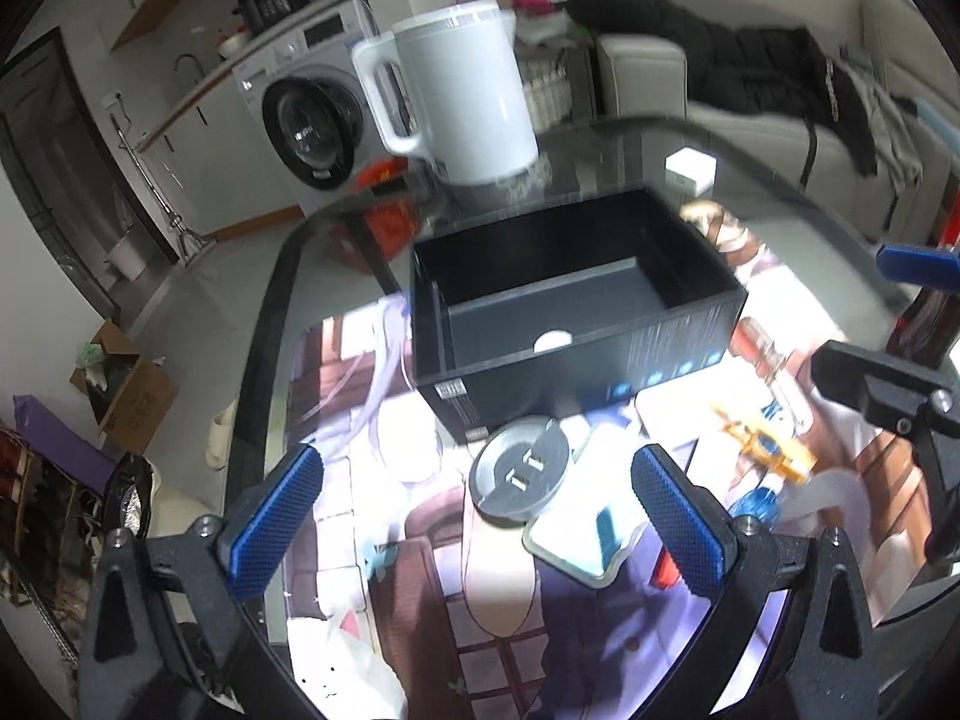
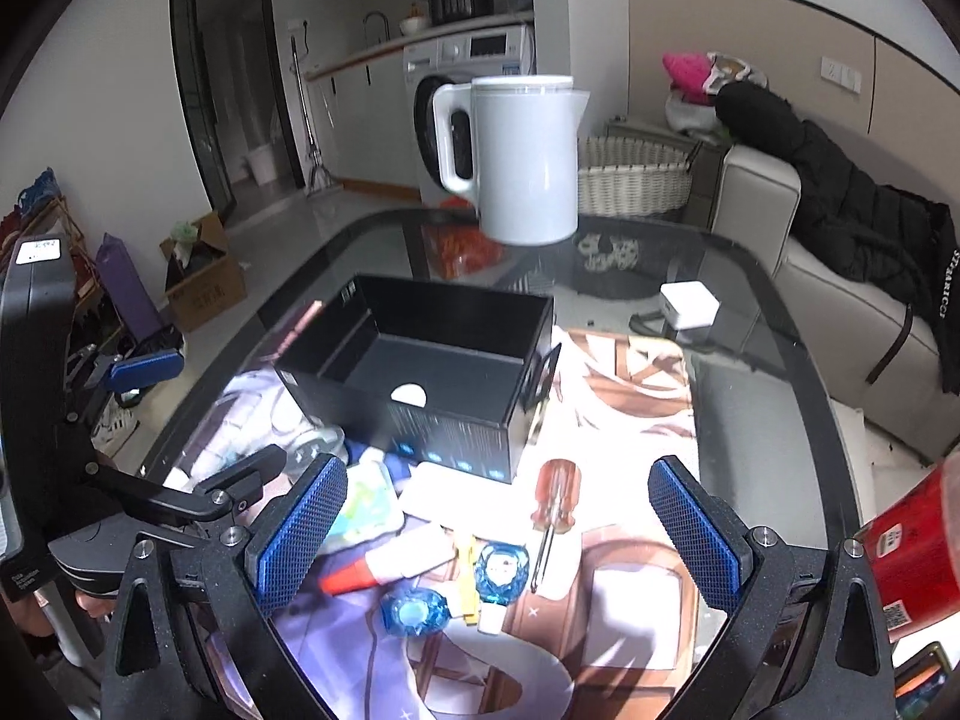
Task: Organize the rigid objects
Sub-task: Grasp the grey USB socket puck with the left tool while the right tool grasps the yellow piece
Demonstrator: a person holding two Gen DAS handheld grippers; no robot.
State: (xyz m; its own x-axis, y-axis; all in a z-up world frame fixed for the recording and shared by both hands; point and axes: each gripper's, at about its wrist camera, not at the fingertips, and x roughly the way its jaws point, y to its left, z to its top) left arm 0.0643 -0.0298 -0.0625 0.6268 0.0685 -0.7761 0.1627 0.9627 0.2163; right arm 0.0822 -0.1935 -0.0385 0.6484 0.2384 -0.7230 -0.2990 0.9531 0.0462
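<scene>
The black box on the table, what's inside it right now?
The black box is open-topped and nearly empty: only a small white round thing shows on its floor by the near wall. That wall hides the floor strip right behind it. Both claws are open, outside it.

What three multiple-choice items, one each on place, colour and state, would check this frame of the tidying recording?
1. Where is the screwdriver?
A. inside the black box
B. on the mat in front of the black box
C. on the sofa

2. What colour is the kettle?
A. white
B. red
C. black

3. How is the right hand-held gripper?
A. shut on the screwdriver
B. shut on nothing
C. open

Answers: 1 B, it lies on the mat below the black box. 2 A, its body and handle are white. 3 C, its blue pads stand wide apart, holding nothing.
</scene>
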